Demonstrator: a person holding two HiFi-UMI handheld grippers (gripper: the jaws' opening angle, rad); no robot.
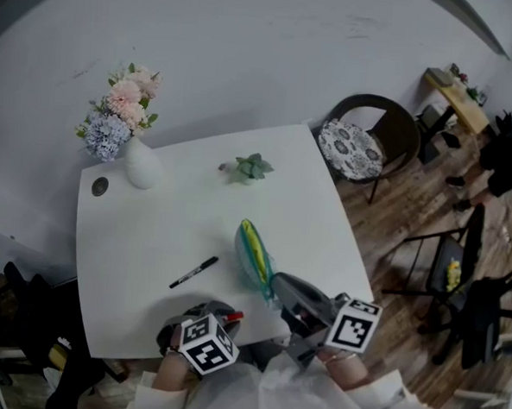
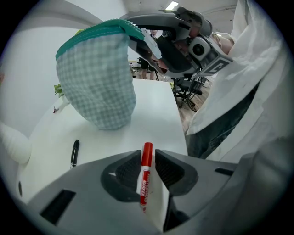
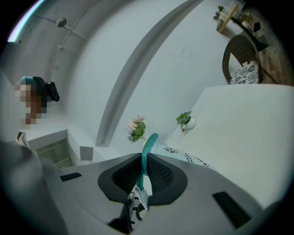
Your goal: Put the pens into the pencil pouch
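Observation:
A red marker [image 2: 146, 176] is clamped upright between the jaws of my left gripper [image 2: 147, 170], near the table's front edge; its red cap [image 1: 233, 315] shows in the head view beside my left gripper [image 1: 217, 317]. My right gripper [image 3: 143, 170] is shut on the teal zipper edge of the checked pencil pouch [image 3: 148, 148]. The pouch [image 1: 254, 257] hangs raised over the table, right of centre, ahead of my right gripper [image 1: 282, 289]. In the left gripper view the pouch [image 2: 98, 82] is up at the left. A black pen [image 1: 194, 272] lies on the white table [image 1: 142, 236]; the black pen [image 2: 74, 153] is left of the marker.
A white vase of flowers [image 1: 126, 131] stands at the table's back left, beside a small dark round thing [image 1: 100, 186]. A small green plant [image 1: 250, 167] sits at the back centre. A chair with a patterned cushion [image 1: 364, 141] is off the right corner.

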